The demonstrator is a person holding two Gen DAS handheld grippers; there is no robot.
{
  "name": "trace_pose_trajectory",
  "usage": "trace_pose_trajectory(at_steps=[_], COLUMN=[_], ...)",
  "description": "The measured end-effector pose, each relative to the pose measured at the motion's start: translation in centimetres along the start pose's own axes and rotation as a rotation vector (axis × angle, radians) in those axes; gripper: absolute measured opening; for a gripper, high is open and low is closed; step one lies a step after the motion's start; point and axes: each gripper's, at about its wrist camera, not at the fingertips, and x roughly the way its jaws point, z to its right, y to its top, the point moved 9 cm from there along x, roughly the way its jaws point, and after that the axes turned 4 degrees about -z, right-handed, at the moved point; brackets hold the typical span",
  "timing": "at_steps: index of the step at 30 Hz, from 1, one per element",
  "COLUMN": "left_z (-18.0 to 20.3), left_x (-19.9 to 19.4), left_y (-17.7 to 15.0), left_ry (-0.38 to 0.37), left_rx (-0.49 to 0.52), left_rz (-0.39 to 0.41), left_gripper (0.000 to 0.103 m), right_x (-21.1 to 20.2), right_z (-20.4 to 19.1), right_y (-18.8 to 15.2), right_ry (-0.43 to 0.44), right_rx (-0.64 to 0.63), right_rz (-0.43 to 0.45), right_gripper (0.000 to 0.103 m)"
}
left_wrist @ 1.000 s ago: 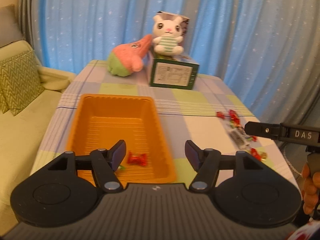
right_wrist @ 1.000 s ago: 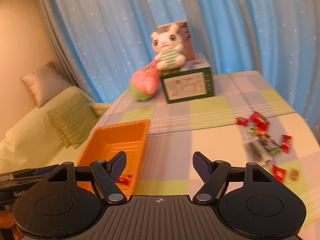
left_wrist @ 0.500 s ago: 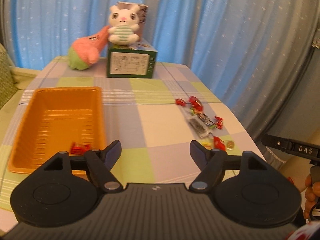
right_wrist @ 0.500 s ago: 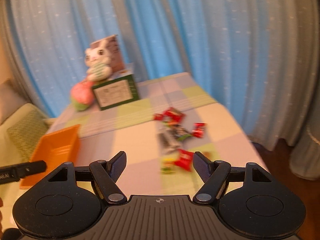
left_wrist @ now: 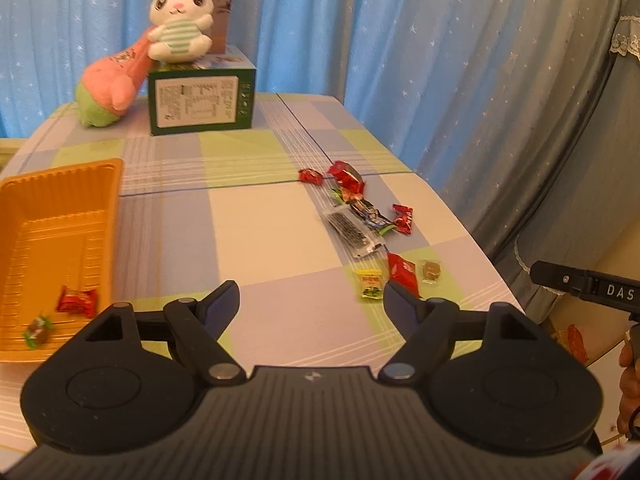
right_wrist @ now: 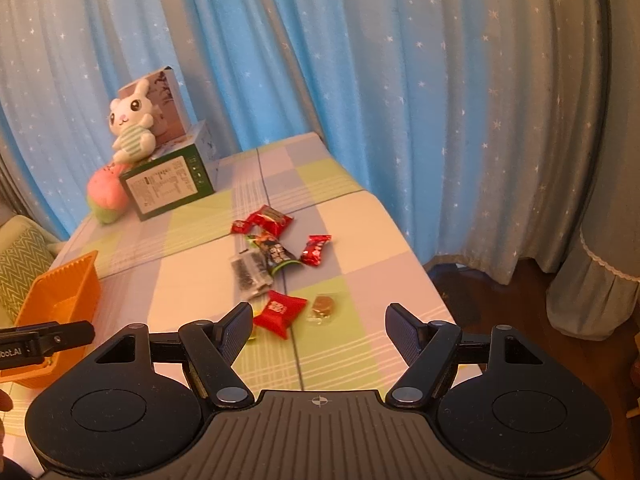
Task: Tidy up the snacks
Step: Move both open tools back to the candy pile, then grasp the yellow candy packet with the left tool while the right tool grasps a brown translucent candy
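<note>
An orange tray [left_wrist: 100,216] sits at the table's left; a red candy [left_wrist: 77,301] and a green-wrapped candy [left_wrist: 38,327] lie in it. Several loose snacks lie at the right: a red packet [left_wrist: 403,268], a yellow packet [left_wrist: 371,284], a brown candy [left_wrist: 431,271], a clear dark sachet [left_wrist: 351,232]. My left gripper [left_wrist: 311,304] hovers over the table's near edge, its jaws opening with nothing between them. My right gripper [right_wrist: 316,326] stands open and empty just short of the red packet [right_wrist: 280,312] and the brown candy [right_wrist: 322,305]. The tray's corner [right_wrist: 60,300] shows at far left.
At the back stand a green box [left_wrist: 202,100], a white bunny plush [left_wrist: 180,24] and a pink plush [left_wrist: 110,88]. Blue starred curtains hang behind and to the right. The table's right edge [right_wrist: 404,240] drops to the dark floor. A sofa cushion [right_wrist: 22,264] lies left.
Both grippers have swung right, from over the orange tray to the scattered snacks. The left gripper's jaws have spread wider. The right gripper's opening looks unchanged.
</note>
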Motion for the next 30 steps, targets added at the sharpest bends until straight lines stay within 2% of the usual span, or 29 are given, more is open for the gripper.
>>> trace_pose_trajectory(at_steps=[7,10,16,18,21,30], left_z=[1.4,1.8,2.6,2.9,3.6,5.7], left_x=[4.0,6.1,10.3,11.5,13.3,16.7], left_y=[-0.1,-0.3,-0.4,-0.4,-0.4,-0.5], left_ry=[-0.003,-0.003,-0.022,-0.034,-0.061,-0.103], left_rx=[0.031,0.043,0.074,0.079,0.086,0.142], left_rz=[-0.035,-0.055,-0.090,-0.097,-0.108,-0.121], left_gripper=[0.076,0.073,0.059,0.048,0.041,0.031], right_x=[2.3,3.9,7.2,8.3,9.6,12.0], right_z=[1.7,2.3,2.8,2.9,3.0,3.6], right_y=[0.3,0.4,0.2,0.0,-0.2,-0.6], right_ry=[-0.004,0.002,0.018,0.018,0.019,0.012], right_rx=[-0.015,-0.025,-0.032,-0.033,-0.033,-0.024], right_rz=[-0.029,-0.046,-0.080,-0.090,-0.103,-0.118], right_gripper=[0.073,0.073,0.073,0.072,0.070,0.070])
